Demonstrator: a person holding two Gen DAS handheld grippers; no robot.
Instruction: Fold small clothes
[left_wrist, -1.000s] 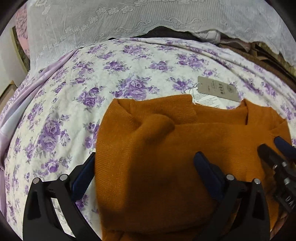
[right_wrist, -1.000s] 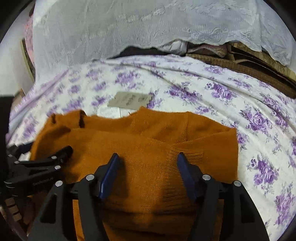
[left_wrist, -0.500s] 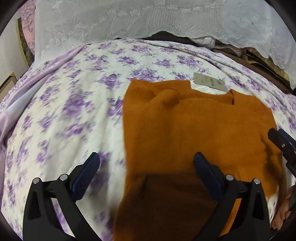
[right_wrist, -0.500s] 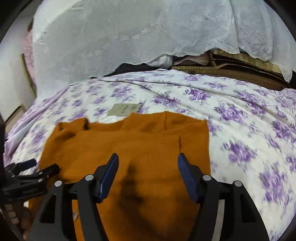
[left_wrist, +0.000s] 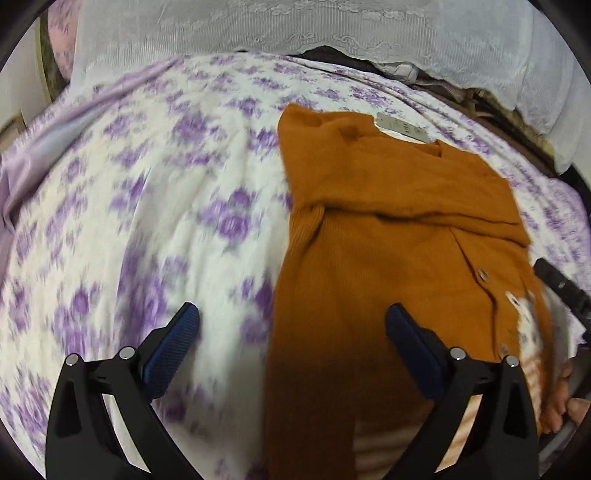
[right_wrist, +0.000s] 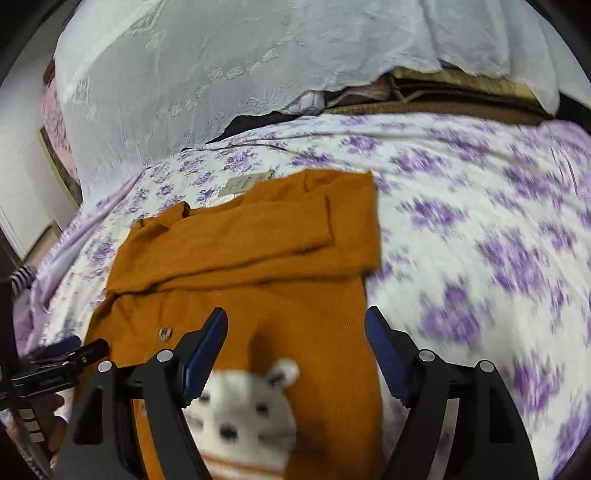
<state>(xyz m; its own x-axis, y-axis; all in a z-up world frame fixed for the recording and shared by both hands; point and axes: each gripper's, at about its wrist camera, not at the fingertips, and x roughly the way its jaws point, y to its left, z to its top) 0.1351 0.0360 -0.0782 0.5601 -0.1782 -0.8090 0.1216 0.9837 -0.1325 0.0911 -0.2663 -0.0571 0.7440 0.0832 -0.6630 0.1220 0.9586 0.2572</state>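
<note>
Matt knitted orange cardigan (left_wrist: 388, 240)

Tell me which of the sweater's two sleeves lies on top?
On the orange sweater, the sleeve whose cuff ends near the right edge lies on top, crossing the chest. The other sleeve is hidden beneath or cannot be made out.

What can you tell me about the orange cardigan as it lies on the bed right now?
The orange cardigan is a fine knit with small buttons down its front and a white animal-face patch near the hem. It lies flat on the purple-flowered bedspread, both sleeves folded across the chest, a paper tag at the collar. Neither open gripper holds it.
</note>
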